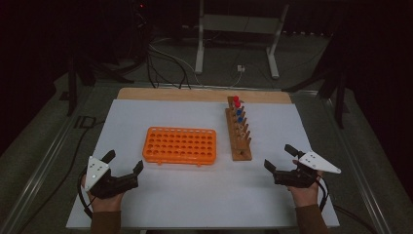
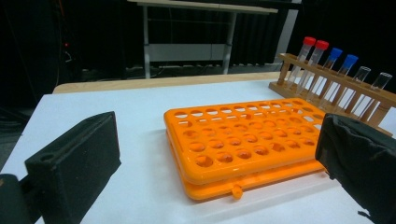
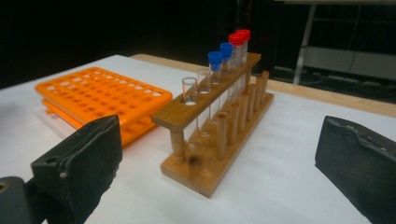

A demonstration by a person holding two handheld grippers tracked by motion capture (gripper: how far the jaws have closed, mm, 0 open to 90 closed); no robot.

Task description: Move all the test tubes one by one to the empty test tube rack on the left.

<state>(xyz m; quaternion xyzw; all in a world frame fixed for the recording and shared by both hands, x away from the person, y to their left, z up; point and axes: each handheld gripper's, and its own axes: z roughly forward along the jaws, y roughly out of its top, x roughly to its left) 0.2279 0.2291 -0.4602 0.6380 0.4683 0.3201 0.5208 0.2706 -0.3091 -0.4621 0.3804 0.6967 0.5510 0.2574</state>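
An orange tube rack (image 1: 179, 145) with many empty holes lies flat at the middle of the white table (image 1: 146, 195). To its right stands a wooden rack (image 1: 238, 131) holding several tubes: two red-capped (image 1: 235, 101), two blue-capped (image 1: 239, 115) and two uncapped. My left gripper (image 1: 124, 162) is open at the near left, jaws toward the orange rack (image 2: 243, 144). My right gripper (image 1: 279, 158) is open at the near right, facing the wooden rack (image 3: 219, 121). Neither holds anything.
A strip of bare wood (image 1: 195, 94) runs along the table's far edge. Beyond it are cables (image 1: 165, 63) and a metal stand's legs (image 1: 236, 46) on the dark floor. White surface lies between the grippers along the near edge.
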